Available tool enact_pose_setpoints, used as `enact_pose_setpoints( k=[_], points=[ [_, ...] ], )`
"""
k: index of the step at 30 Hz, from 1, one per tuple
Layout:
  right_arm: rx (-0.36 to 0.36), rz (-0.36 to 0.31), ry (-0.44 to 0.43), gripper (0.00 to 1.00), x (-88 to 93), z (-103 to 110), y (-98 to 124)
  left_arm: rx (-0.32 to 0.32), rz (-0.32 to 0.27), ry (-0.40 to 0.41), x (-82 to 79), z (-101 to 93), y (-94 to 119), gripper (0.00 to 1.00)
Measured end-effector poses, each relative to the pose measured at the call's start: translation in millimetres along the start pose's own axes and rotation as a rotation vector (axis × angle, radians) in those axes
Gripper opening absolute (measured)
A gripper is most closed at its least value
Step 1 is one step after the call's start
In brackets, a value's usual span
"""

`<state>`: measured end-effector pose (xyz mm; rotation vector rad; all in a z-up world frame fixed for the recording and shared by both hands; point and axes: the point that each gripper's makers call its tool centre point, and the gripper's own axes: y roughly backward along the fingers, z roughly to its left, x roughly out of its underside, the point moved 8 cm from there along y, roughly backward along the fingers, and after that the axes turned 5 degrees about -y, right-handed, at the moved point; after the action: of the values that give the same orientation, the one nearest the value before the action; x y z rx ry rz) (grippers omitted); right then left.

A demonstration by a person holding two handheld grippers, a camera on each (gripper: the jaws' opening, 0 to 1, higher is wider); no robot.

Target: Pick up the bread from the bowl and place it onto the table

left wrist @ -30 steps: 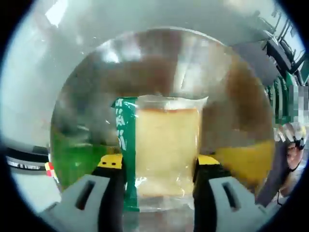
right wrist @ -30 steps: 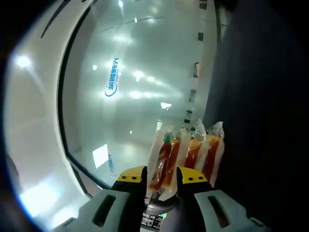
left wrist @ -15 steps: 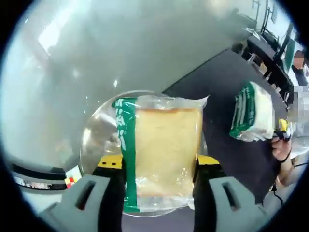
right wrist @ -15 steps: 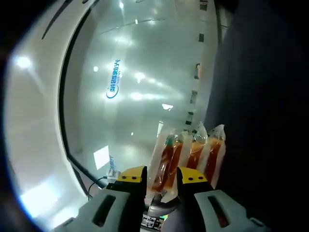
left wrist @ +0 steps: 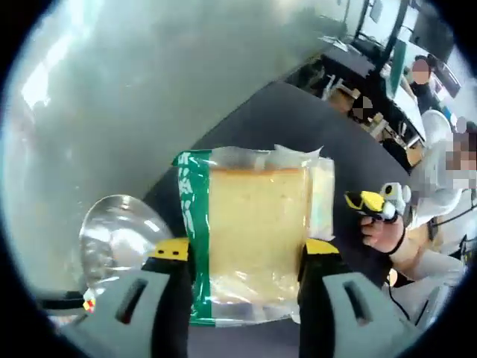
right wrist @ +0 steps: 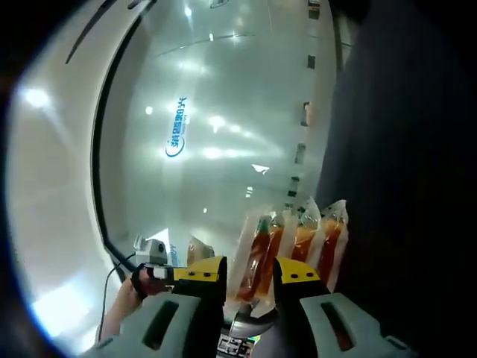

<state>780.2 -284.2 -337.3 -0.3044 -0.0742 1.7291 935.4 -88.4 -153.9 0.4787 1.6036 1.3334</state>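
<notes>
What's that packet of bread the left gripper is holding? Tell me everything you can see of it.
It is a pale yellow slice of bread in a clear plastic wrapper with a green printed strip down its left edge and a crinkled sealed top. It stands upright between the left gripper's yellow-tipped jaws, which press on its two sides. It is lifted clear of the glass bowl, lower left, with the dark table behind it.

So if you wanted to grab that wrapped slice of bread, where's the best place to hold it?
Probably as here: the left gripper pinches the bread across its lower part, one jaw on each long side edge, coming from its bottom end. The straight, parallel sides suit flat jaws.
</notes>
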Motion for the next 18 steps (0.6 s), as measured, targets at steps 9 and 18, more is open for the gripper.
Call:
enact_pose_setpoints(
  k=[9,18],
  points=[
    [0.002,-0.007,-0.011,0.21,-1.9,0,0,0.053,0.029,-0.058,-20.3,-44.0,-41,0.45],
    [-0.001,-0.008,-0.018,0.21,-2.7,0,0,0.093,0.047,-0.055,-34.3,-50.2,-62,0.45]
  ],
)
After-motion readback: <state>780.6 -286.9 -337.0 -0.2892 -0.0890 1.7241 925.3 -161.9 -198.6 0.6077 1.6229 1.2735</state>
